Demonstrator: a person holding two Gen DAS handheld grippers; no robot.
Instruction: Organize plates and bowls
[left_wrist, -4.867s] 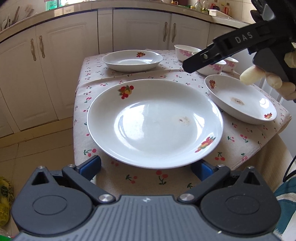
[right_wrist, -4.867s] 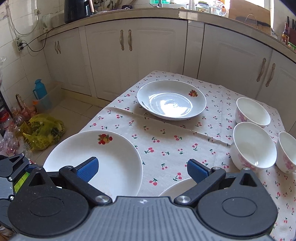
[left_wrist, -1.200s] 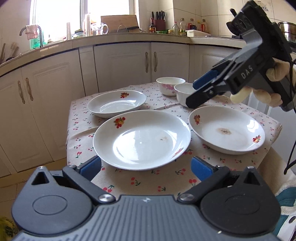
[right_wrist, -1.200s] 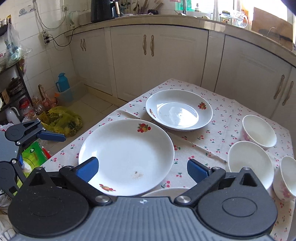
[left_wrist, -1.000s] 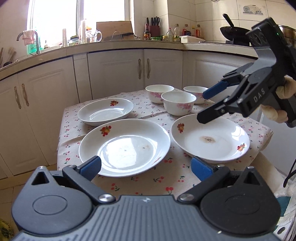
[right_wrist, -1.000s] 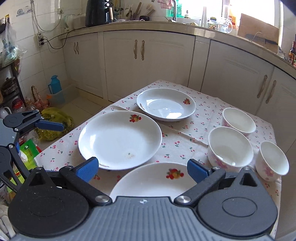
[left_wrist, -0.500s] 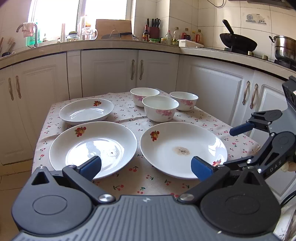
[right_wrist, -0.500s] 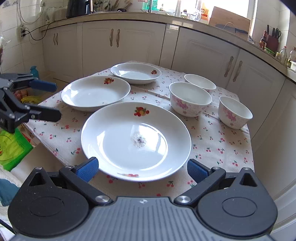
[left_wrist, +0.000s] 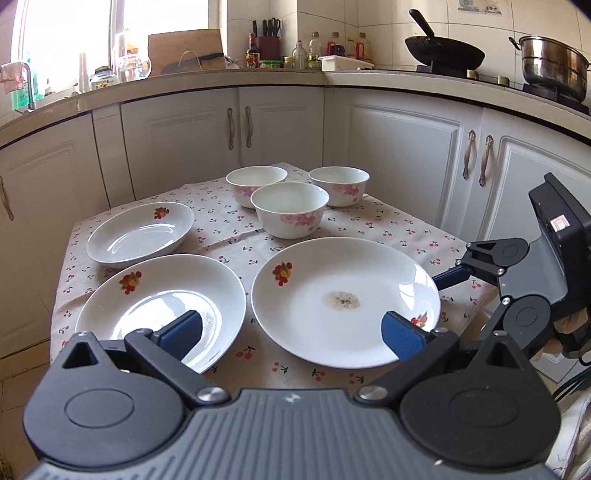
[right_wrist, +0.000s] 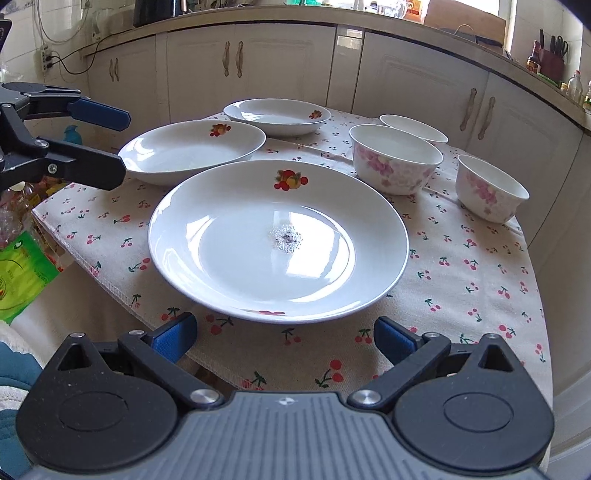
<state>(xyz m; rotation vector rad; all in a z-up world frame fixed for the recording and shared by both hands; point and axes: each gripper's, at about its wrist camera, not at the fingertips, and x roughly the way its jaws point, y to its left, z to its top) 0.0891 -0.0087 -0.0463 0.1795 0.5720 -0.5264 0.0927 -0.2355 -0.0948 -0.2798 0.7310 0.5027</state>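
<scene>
On the desk (right_wrist: 480, 280), covered by a cherry-print cloth, three plates and three bowls lie apart, none stacked. The near plate (right_wrist: 277, 240), marked by a small stain at its centre, sits closest to the front edge; the left plate (left_wrist: 162, 306) lies just beside it, the far plate (left_wrist: 140, 232) behind that, and the bowls (left_wrist: 290, 208) group at the rear. The right gripper (right_wrist: 284, 338) hangs released and empty, level with the near plate's front rim, jaws spread wider than needed for a rim grasp. The left gripper (left_wrist: 291, 330) is likewise released and empty, poised above the gap between the two front plates. The step in hand is judged to be the first pickup. Recommended procedure: bring the right gripper low and slide one finger under the rim where it lifts off the cloth. Clench on the rim only. Lift level, since glazed ware is likely to slip. Avoid snagging the cloth, which overhangs the edge.
</scene>
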